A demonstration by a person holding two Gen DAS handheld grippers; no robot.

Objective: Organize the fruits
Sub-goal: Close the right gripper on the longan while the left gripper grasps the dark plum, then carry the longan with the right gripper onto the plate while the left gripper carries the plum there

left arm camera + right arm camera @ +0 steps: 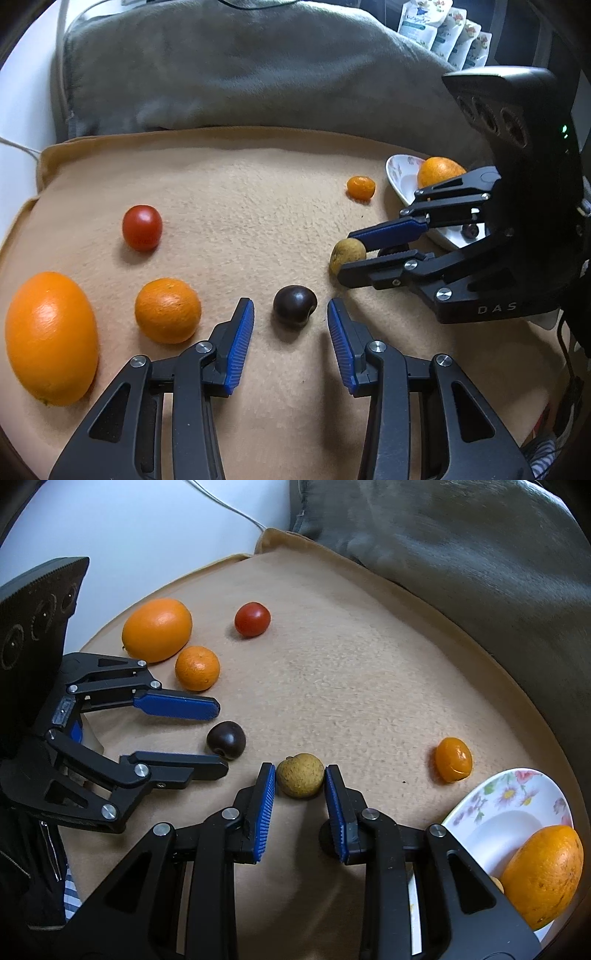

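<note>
Right gripper point(300, 779) clamped on the tan fruit point(300, 781) mid-blanket point(351, 686); left gripper point(291, 314) open, dark plum point(294, 304) between its fingers, untouched. Plate point(491, 812) at blanket's edge, cut off by frame.

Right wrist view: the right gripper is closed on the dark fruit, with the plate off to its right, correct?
Not the dark fruit. In the right wrist view the right gripper is closed on the yellow-brown fruit; the dark one lies between the left gripper's open fingers. The plate is indeed to its right.
</note>
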